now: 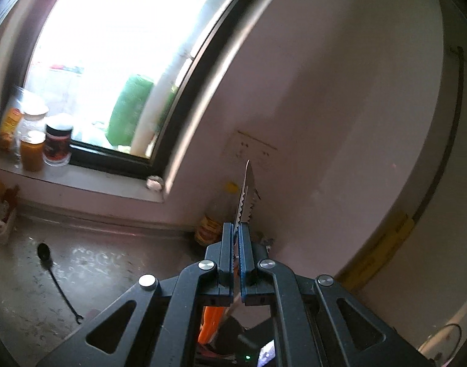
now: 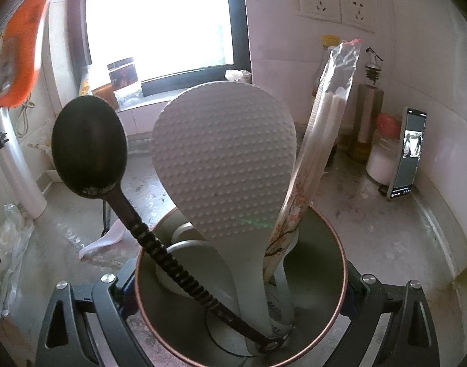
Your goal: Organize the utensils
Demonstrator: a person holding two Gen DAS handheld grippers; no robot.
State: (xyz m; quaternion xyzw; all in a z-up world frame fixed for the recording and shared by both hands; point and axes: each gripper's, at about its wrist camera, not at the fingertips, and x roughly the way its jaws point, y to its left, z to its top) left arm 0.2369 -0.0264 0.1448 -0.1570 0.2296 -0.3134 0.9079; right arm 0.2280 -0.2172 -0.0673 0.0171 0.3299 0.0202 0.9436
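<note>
Grey speckled surface [image 2: 371,229] beneath a bright window [image 1: 111,46], with pale tiled walls. Left claw [image 1: 237,229]: fingers pressed together on a knife [image 1: 247,192], pinching it low on the blade; the serrated steel blade projects up and forward past the fingertips, its tip toward the wall beside the window, while the orange handle lies behind the fingers, under the claw body. Claw tilted slightly below level. A black spoon [image 1: 57,278] lies flat on the surface below the window sill, well left of this claw. Right claw [image 2: 239,275]: fingers spread wide around a round holder [image 2: 331,238], one finger at each side of its copper-coloured rim, apparently gripping it; claw angled downward. Inside the holder stand a white dimpled rice paddle [image 2: 224,159], a black ladle [image 2: 89,146] leaning toward the window, and a clear packet of chopsticks [image 2: 328,116] leaning away from it. A white spoon [image 2: 102,243] lies on the surface, window side of the holder.
</note>
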